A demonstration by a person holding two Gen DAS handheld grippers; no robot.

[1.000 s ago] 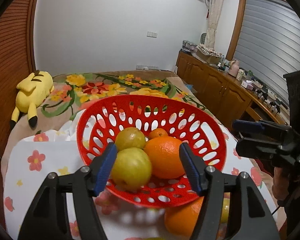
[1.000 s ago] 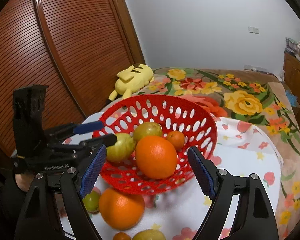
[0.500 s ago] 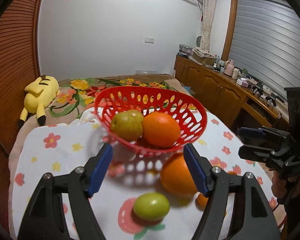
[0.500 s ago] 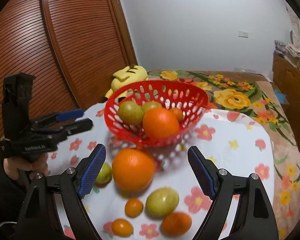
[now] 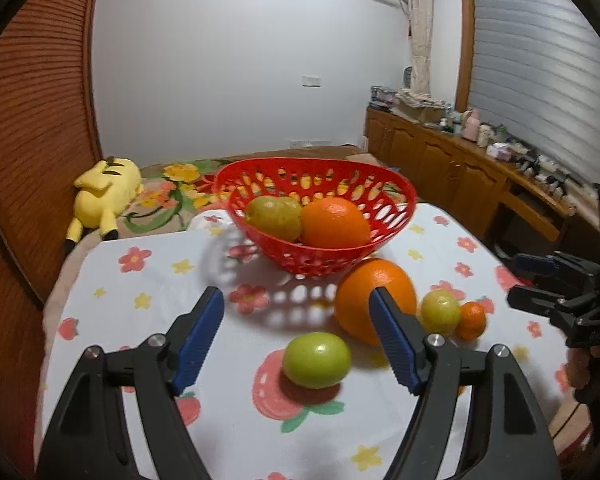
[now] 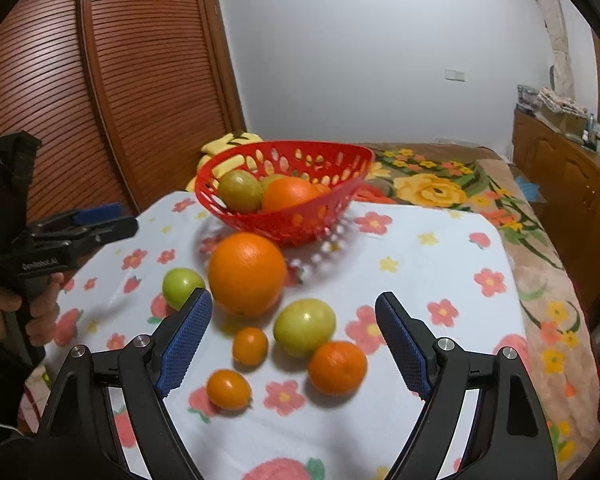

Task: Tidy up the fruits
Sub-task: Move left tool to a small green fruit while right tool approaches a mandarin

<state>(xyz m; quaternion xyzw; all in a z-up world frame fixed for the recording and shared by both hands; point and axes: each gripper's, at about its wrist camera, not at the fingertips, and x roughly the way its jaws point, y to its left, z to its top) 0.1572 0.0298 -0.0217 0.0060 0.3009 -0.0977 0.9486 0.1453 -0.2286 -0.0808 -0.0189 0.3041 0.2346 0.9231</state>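
Fruit lies scattered on the flowered tablecloth in front of me, and both of my tools hang above it with nothing in them. My left gripper has its blue pads spread wide, and the green fruit sits on the cloth between them, touched by neither. My right gripper is just as wide apart — below it I see a yellow-green fruit, a small orange touching its near side, and two smaller orange fruits, one nearer me than the other. The big orange rests on the cloth just in front of the red basket, close against its wall, with the green fruit beside it on the left in the right wrist view. Inside the basket sit a large orange and a yellowish-green fruit pressed side by side; more fruit shows behind them, but I cannot count it. A yellow plush toy lies on the floral bedspread beyond the table, near the slatted wooden doors.
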